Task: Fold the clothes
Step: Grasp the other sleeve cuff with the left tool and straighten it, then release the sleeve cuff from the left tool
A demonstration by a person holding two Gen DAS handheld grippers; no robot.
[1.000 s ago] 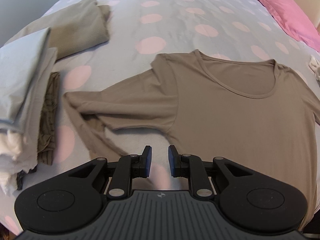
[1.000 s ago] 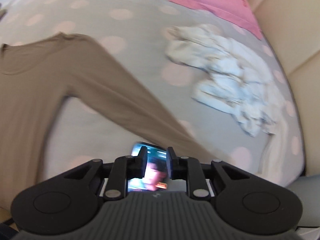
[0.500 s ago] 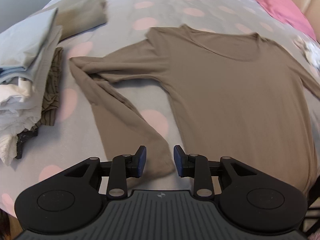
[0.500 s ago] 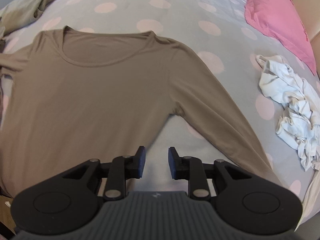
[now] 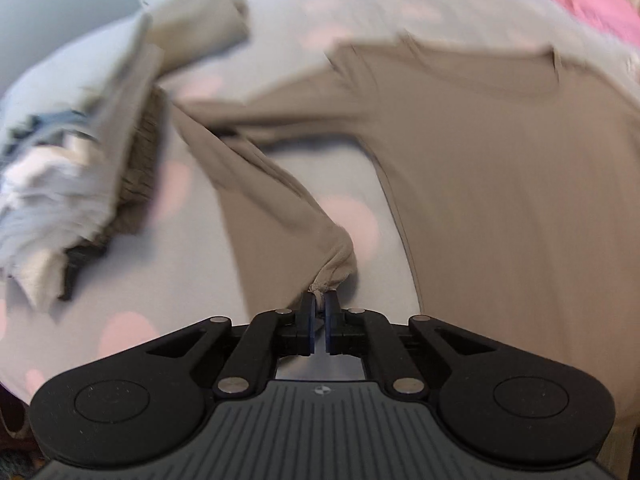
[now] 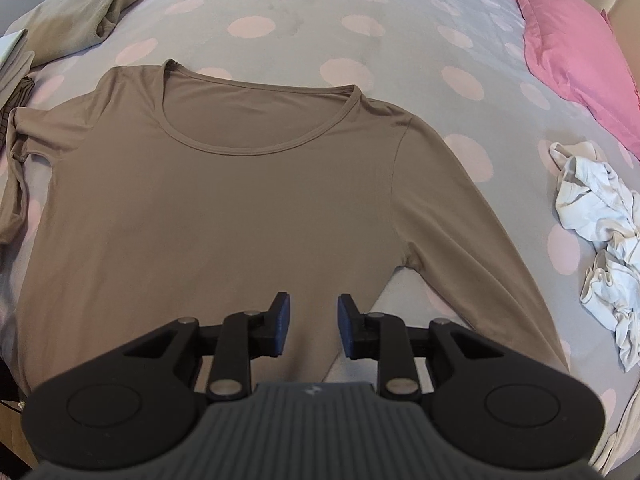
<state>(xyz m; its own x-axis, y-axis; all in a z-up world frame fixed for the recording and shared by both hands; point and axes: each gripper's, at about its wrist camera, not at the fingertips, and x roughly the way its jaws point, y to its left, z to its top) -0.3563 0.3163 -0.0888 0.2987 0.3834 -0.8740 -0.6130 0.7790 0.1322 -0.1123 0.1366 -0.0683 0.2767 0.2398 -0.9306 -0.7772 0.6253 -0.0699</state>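
Note:
A tan long-sleeved shirt [image 6: 240,200] lies flat, front up, on a grey bedspread with pink dots [image 6: 320,12]. It also shows in the left wrist view [image 5: 500,168], blurred. My left gripper [image 5: 319,304] is shut on the cuff of the shirt's left sleeve [image 5: 276,200] and lifts it a little off the bed. My right gripper [image 6: 311,320] is open and empty, above the shirt's lower right side near the armpit. The right sleeve [image 6: 480,248] lies straight toward the bed's near edge.
A stack of folded clothes [image 5: 68,168] sits at the left, with a loosely folded tan garment [image 6: 84,16] behind it. A crumpled white garment [image 6: 600,232] lies at the right. A pink pillow [image 6: 576,48] is at the far right.
My left gripper has shut on the sleeve cuff and raised it. My right gripper moved in over the shirt's lower right side and stays open.

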